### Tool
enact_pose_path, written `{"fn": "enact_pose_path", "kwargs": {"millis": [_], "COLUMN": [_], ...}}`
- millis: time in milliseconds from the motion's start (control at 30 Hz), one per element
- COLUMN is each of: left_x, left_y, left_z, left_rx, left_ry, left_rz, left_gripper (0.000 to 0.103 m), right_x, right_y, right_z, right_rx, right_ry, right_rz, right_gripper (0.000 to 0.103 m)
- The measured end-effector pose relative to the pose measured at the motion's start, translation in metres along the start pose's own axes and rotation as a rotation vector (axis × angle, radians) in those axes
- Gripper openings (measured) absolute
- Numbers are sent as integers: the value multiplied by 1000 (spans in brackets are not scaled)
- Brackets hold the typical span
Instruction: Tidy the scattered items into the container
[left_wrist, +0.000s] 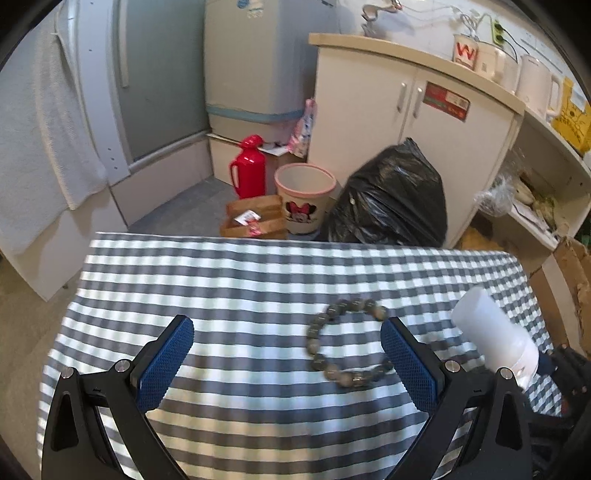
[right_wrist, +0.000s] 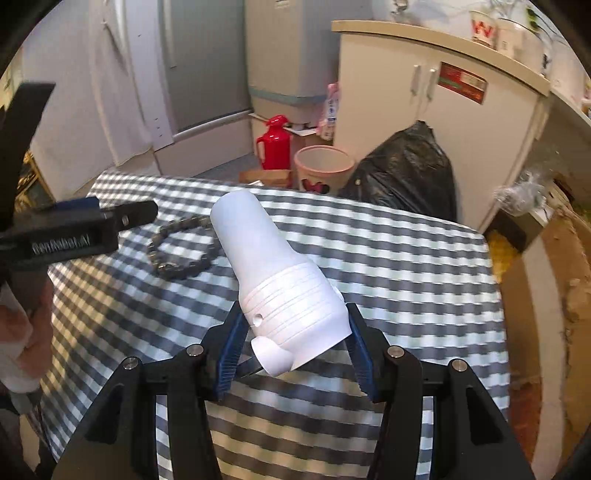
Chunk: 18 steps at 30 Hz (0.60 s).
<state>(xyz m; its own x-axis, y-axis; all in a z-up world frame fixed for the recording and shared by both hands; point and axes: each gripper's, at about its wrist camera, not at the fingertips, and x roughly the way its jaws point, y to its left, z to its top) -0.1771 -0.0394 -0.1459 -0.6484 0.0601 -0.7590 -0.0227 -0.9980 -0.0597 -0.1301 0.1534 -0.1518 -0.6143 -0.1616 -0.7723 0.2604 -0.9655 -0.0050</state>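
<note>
A grey bead bracelet (left_wrist: 345, 343) lies flat on the checked tablecloth (left_wrist: 240, 288). My left gripper (left_wrist: 286, 354) hovers open above the cloth, its right blue pad (left_wrist: 406, 365) just beside the bracelet's right side. My right gripper (right_wrist: 293, 336) is shut on the ribbed base of a white plastic container (right_wrist: 273, 273), held tilted above the table with its narrower end pointing forward. In the right wrist view the bracelet (right_wrist: 177, 247) lies left of the container, and the left gripper (right_wrist: 85, 229) shows at the far left. The container (left_wrist: 495, 339) appears at the left wrist view's right side.
Beyond the table's far edge stand a red thermos (left_wrist: 249, 168), a pink-rimmed bin (left_wrist: 304, 197), a cardboard box (left_wrist: 255, 218) and a black rubbish bag (left_wrist: 391, 199). A white cabinet (left_wrist: 413, 118) rises behind. A person's hand (right_wrist: 26, 332) holds the left gripper.
</note>
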Motion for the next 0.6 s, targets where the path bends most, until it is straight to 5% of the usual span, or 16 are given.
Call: {"fn": "enact_pose_path", "kwargs": {"millis": [400, 500, 600], "left_x": [46, 52, 48], "left_y": [-38, -38, -41], "left_z": [-11, -14, -14], "left_rx": [53, 54, 77], "left_ry": [97, 107, 101], "left_rz": [-33, -25, -24], "left_gripper": [103, 98, 76], "right_x": [-10, -11, -12], "right_y": [-29, -32, -34], "right_z": [-2, -2, -2], "right_rx": [47, 53, 61], "right_ry": [-26, -32, -37], "right_rz": [-9, -5, -3], "right_gripper": [52, 52, 52]}}
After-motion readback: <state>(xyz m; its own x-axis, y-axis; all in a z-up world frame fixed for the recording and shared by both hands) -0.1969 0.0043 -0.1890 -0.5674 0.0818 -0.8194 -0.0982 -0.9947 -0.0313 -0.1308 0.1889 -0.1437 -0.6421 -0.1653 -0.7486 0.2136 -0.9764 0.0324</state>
